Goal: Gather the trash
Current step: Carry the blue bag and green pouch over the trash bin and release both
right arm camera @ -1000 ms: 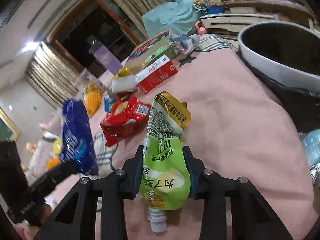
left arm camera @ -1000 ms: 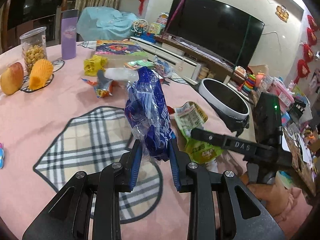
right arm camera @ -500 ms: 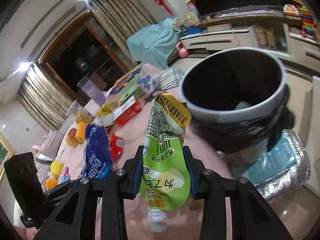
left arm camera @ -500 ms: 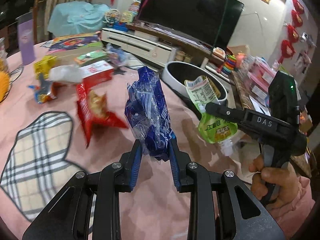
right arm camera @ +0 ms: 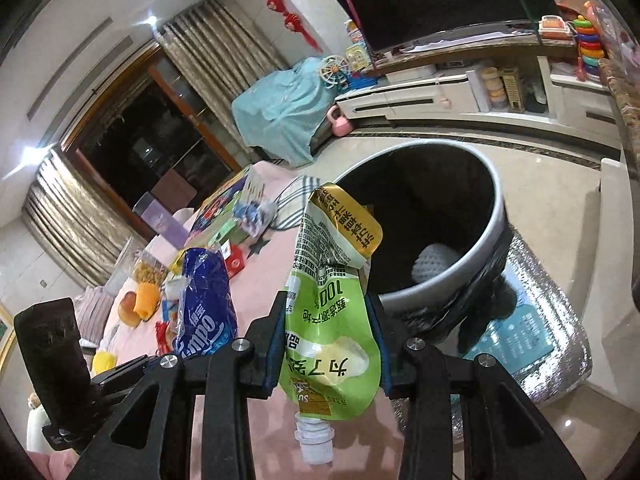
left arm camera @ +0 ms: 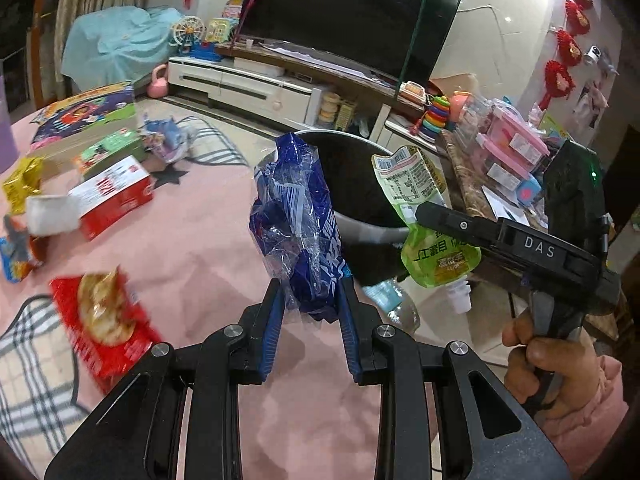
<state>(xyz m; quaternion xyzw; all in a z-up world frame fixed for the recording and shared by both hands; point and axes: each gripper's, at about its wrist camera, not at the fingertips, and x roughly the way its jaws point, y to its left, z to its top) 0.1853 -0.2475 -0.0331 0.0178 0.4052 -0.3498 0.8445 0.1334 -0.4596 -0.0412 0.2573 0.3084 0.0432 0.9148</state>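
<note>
My left gripper (left arm camera: 312, 300) is shut on a crumpled blue plastic wrapper (left arm camera: 296, 224), held above the pink tablecloth near the table's edge. It also shows in the right wrist view (right arm camera: 204, 304). My right gripper (right arm camera: 326, 320) is shut on a green drink pouch (right arm camera: 332, 308) with its white spout pointing down; the pouch also shows in the left wrist view (left arm camera: 424, 216). A grey trash bin (right arm camera: 472, 248) with a black liner stands on the floor just beyond the table, ahead of both grippers, with a white object inside.
On the pink tablecloth (left arm camera: 192, 248) lie a red snack bag (left arm camera: 104, 320), a red and white box (left arm camera: 112, 196), a white tissue (left arm camera: 52, 214) and colourful boxes (left arm camera: 84, 112). A silver mat (right arm camera: 552, 320) lies by the bin. A TV stand (left arm camera: 248, 84) is behind.
Both grippers have swung right, toward the table edge, carrying their items. The bin is now closer and more centred ahead; the table items have slid to the left.
</note>
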